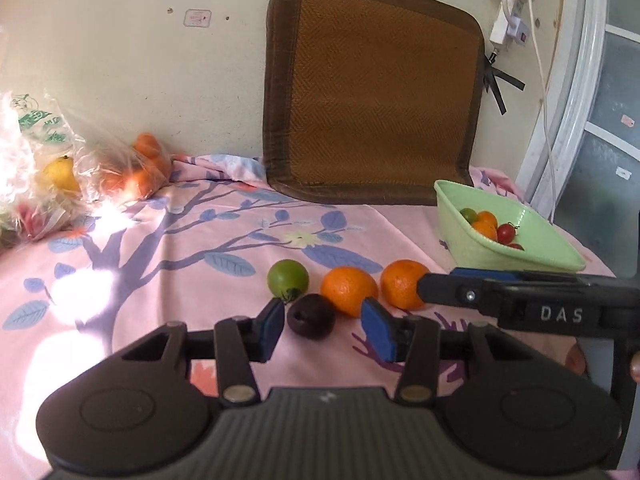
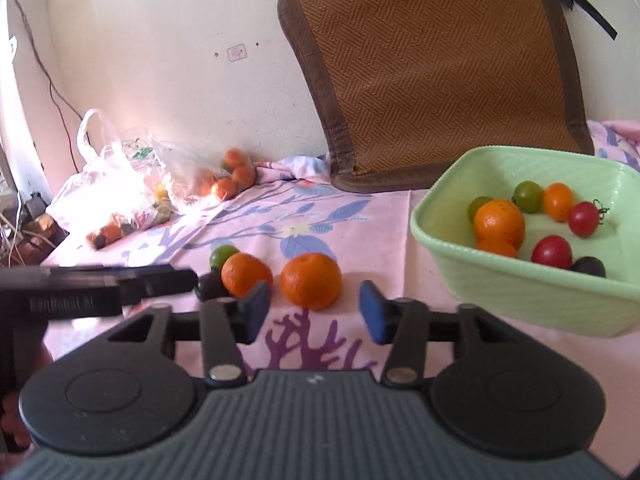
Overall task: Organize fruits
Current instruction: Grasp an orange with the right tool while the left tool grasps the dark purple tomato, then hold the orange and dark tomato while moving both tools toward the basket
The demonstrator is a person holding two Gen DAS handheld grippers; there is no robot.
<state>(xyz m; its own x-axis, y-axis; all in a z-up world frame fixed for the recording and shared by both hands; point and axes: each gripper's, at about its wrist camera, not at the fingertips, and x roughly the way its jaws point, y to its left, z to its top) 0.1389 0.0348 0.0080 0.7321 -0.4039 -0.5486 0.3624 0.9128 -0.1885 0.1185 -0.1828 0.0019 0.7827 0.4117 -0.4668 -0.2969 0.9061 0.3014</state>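
On the pink floral cloth lie a green tomato, a dark purple fruit and two oranges. My left gripper is open, its blue pads either side of the dark fruit, not touching it. My right gripper is open just in front of the nearer orange; the other orange, the dark fruit and green tomato lie to its left. A light green basket at the right holds oranges, red and green tomatoes and a dark fruit.
Plastic bags with oranges and a yellow fruit lie at the back left against the wall. A brown woven mat leans on the wall behind. The right gripper's finger reaches in from the right beside the basket.
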